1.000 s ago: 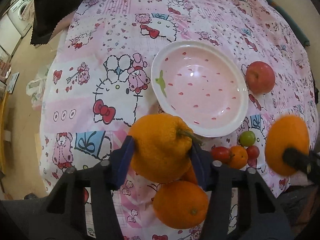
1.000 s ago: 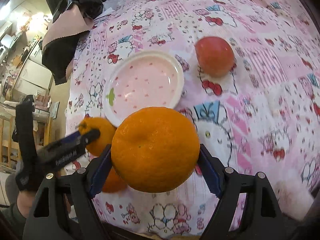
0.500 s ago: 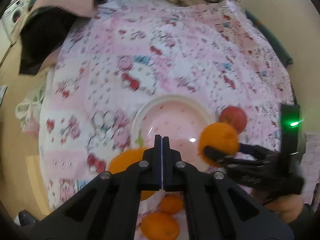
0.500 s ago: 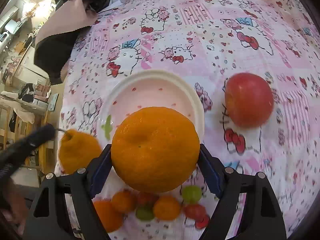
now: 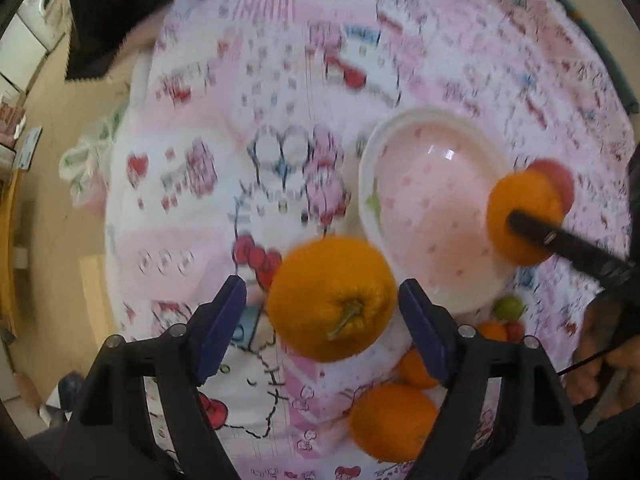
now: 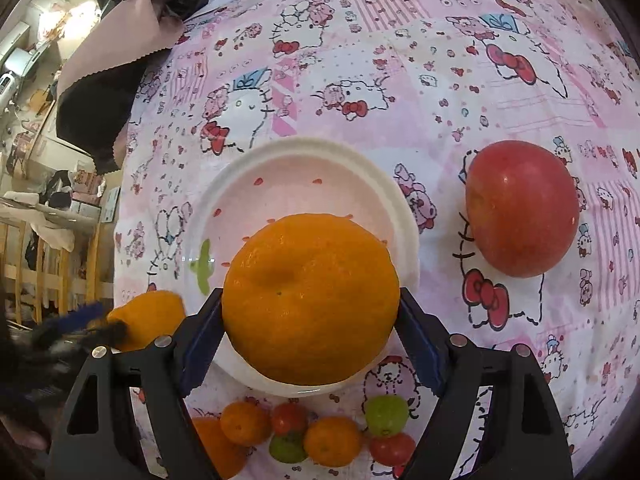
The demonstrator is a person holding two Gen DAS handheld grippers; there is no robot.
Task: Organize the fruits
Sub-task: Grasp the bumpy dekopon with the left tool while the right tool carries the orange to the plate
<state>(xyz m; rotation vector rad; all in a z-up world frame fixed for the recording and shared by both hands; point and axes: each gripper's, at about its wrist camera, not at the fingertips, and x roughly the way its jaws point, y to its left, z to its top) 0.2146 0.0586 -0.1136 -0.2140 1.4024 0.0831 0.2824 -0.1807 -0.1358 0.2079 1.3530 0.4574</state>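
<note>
My left gripper stands open around a bumpy orange with a stem; gaps show between both blue pads and the fruit. This orange sits left of the pink-and-white bowl. My right gripper is shut on a large smooth orange, held over the near rim of the bowl. The same orange shows in the left wrist view at the bowl's right edge. A red apple lies right of the bowl.
Several small oranges, cherry tomatoes and green fruits lie in a row near the bowl's front. Another orange lies under my left gripper. A black and pink cloth lies at the far left edge of the pink patterned tablecloth.
My left gripper was shut empty half a second ago and now stands open around the stemmed orange. My right gripper carried its orange forward over the bowl's rim.
</note>
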